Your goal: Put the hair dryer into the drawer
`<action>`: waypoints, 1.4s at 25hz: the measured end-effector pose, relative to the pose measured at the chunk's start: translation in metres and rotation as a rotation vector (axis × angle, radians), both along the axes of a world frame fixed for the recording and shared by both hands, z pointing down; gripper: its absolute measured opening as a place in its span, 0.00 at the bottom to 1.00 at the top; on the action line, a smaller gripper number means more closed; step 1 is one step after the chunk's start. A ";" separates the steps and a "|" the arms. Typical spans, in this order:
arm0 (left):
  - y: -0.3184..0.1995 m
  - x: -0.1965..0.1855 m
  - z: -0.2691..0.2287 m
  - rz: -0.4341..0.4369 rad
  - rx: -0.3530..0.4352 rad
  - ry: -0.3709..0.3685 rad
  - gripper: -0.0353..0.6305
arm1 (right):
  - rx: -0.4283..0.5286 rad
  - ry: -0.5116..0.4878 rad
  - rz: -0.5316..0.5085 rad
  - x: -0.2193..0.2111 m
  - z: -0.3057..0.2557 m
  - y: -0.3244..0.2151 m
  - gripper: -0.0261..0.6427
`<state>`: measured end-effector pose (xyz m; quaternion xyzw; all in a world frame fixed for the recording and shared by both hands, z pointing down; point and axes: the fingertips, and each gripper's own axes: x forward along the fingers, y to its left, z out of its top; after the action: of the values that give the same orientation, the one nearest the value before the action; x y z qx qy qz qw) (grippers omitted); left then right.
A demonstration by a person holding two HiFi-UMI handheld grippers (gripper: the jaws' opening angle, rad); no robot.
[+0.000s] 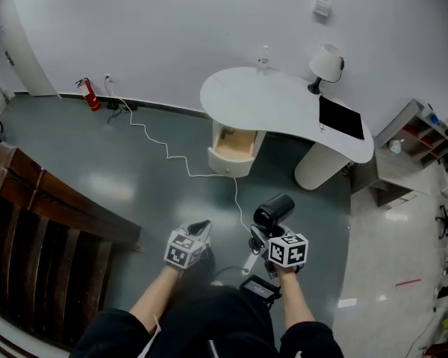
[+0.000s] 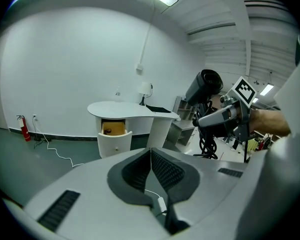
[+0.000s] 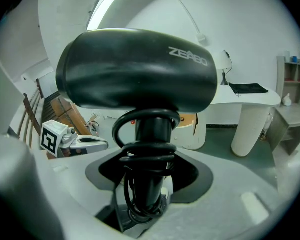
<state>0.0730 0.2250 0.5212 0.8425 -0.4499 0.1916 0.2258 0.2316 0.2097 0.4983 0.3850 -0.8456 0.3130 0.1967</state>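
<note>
Right hand-held gripper (image 3: 149,176): jaws clamped on the handle of the hair dryer (image 3: 137,69), held upright, black barrel on top, at chest height above the floor (image 1: 97,162). Cord (image 3: 142,134): black, looped round the handle just above the jaws, loosely by the look of it. Left hand-held gripper (image 2: 151,153): jaws closed together, nothing between them, beside the right one. Drawer (image 1: 234,146): pulled open under the white tabletop (image 1: 284,103), well apart from both grippers. Cable (image 1: 172,155): white, trailing across the floor between the person and the drawer. Hazards, as judged: the heavy barrel may swing in the grip, since only the handle is pinched; a loosened cord loop could catch on the drawer front; the floor cable could snag a foot on approach.
</note>
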 end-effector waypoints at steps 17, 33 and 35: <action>-0.154 -0.055 0.000 0.031 -0.011 0.021 0.07 | -0.035 0.012 0.029 -0.054 0.000 -0.146 0.40; -0.251 -0.083 0.018 0.072 -0.041 0.013 0.07 | -0.039 0.042 0.067 -0.069 0.008 -0.243 0.40; -0.255 -0.083 0.022 0.076 -0.052 0.015 0.07 | -0.044 0.050 0.066 -0.069 0.011 -0.249 0.40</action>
<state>-0.0104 -0.0299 0.5431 0.8543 -0.4107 0.2052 0.2438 0.1631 -0.0398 0.5095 0.4161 -0.8202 0.3281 0.2155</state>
